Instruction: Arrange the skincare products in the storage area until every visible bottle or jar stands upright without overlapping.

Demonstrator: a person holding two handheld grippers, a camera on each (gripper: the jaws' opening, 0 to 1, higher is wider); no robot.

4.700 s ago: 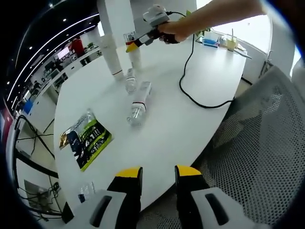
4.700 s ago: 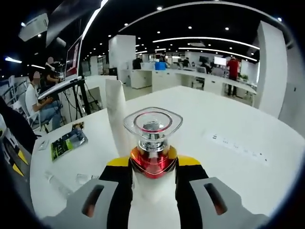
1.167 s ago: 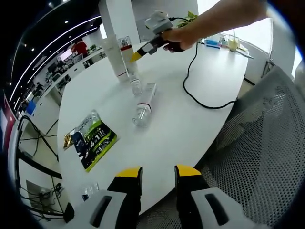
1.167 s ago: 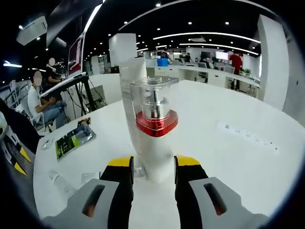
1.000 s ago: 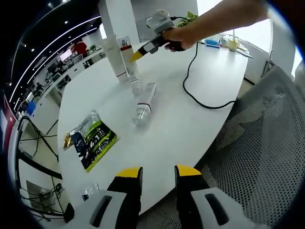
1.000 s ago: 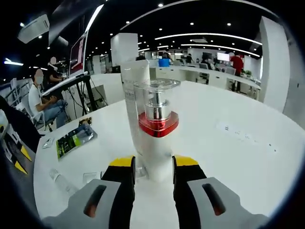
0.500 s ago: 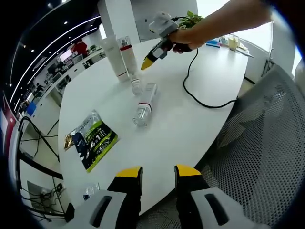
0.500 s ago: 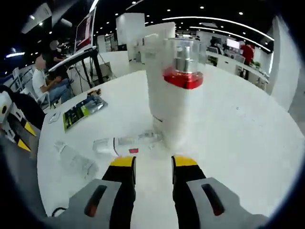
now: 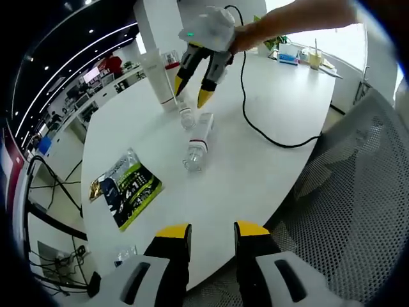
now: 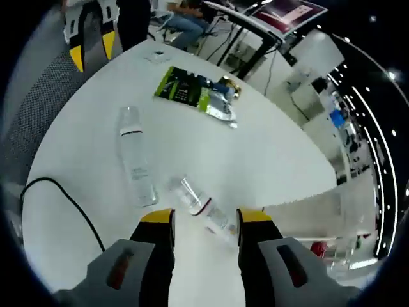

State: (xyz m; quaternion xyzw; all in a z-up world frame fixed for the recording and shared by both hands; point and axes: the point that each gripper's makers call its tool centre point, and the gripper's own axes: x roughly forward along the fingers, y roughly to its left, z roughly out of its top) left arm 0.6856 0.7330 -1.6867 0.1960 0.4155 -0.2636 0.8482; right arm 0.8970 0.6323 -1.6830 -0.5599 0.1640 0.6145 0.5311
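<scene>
- Right gripper [image 10: 199,219] poised point-down over the white table [image 10: 268,160], jaws parted with nothing between them; seen from the left gripper view as yellow tips [image 9: 190,89] spread just above the fallen pieces.
- Small clear bottle [image 10: 199,206] lying on its side just beyond the right jaw tips, thin red band near one end; same bottle [image 9: 185,117] lying near the upright pair in the left gripper view.
- Longer clear bottle [image 10: 135,164] flat on the table to its left, dark band near the far end; [image 9: 197,137] in the left gripper view.
- Two products already upright at the far side: a white tube [image 9: 155,78] and a red-collared pump bottle [image 9: 171,71] just beside it.
- Left gripper [image 9: 204,231] held back at the near edge of the table, jaws apart, empty.
- Green sachet [image 10: 197,93] lying flat, well apart from the bottles.
- Likely light, rigid and smooth, probably plastic though hard to tell at this size; apt to roll or squirt out of a pinch.
- Best taken across the middle of the body, square to its axis, then tipped up onto its base.
- Black cable [image 10: 70,201] trailing close by: worth keeping off the bottles.
</scene>
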